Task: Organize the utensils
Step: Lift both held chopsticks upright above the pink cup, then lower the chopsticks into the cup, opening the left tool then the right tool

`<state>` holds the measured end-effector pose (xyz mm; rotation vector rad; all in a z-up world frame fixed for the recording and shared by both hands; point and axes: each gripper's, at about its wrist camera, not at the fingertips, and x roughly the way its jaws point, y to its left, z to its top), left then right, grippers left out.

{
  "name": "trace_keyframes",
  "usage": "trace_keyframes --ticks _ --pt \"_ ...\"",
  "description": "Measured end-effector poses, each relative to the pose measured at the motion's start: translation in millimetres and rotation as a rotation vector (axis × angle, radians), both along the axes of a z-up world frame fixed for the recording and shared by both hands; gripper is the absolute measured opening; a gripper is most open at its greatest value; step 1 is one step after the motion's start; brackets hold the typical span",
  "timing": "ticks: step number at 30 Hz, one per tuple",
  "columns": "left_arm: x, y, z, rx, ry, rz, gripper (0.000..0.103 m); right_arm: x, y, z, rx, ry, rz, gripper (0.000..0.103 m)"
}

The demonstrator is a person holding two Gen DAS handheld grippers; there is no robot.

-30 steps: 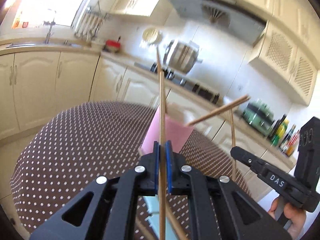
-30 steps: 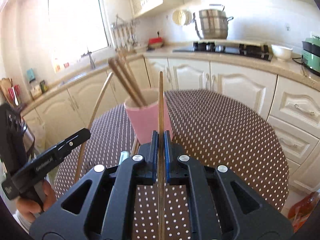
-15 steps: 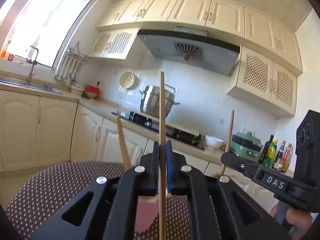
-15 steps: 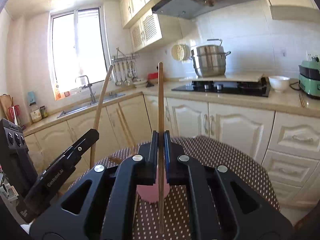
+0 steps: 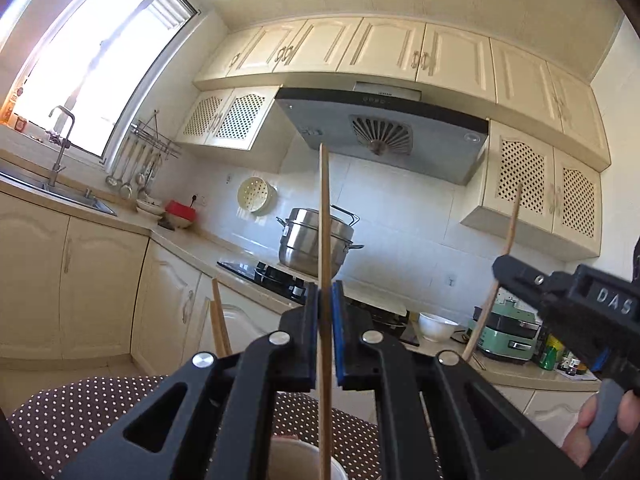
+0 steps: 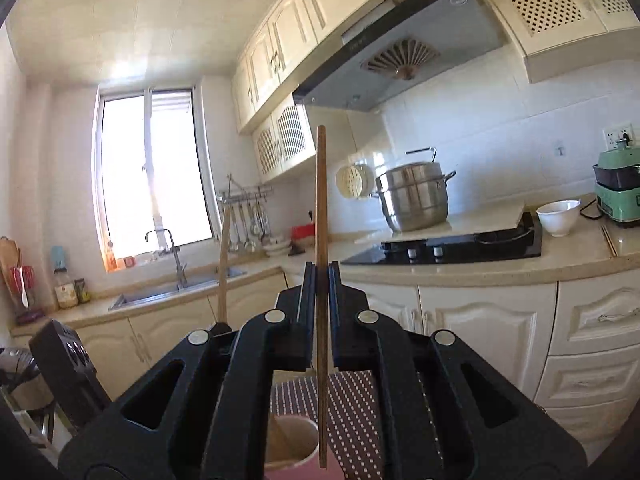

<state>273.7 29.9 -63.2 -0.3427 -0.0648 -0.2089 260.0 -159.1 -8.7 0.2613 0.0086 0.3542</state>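
Two chopsticks already stand in the pink cup (partly hidden). Left gripper and right gripper each clamp one upright chopstick, not yet dropped in.

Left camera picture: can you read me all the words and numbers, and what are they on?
"DAS": raised letters on the right gripper, the black tool at the picture's right edge.
Range hood: a small mark on its top strip, too small to read.
Bottles on the counter: labels too blurred.

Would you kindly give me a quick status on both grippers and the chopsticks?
Left gripper shut on chopstick, upright. Right gripper shut on second chopstick. Pink cup below, chopsticks inside. Nothing blocking.
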Motion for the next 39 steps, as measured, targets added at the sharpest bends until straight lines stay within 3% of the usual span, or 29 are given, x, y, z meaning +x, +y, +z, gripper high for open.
trace_keyframes --ticks 7,16,35,39 --pt "14.8 2.4 -14.3 -0.008 0.016 0.001 0.006 10.6 5.3 -5.4 0.056 -0.02 0.01 0.007" --pt "16.8 3.7 -25.3 0.017 0.05 -0.006 0.007 20.2 16.0 -33.6 0.035 0.042 0.025 0.007" --pt "5.2 16.1 -30.3 0.057 0.134 0.027 0.008 12.2 28.4 -54.3 -0.028 0.116 0.021 0.007" --pt "2.2 24.5 -29.5 0.028 0.159 0.026 0.023 12.0 29.9 -58.2 -0.031 0.136 0.024 0.007"
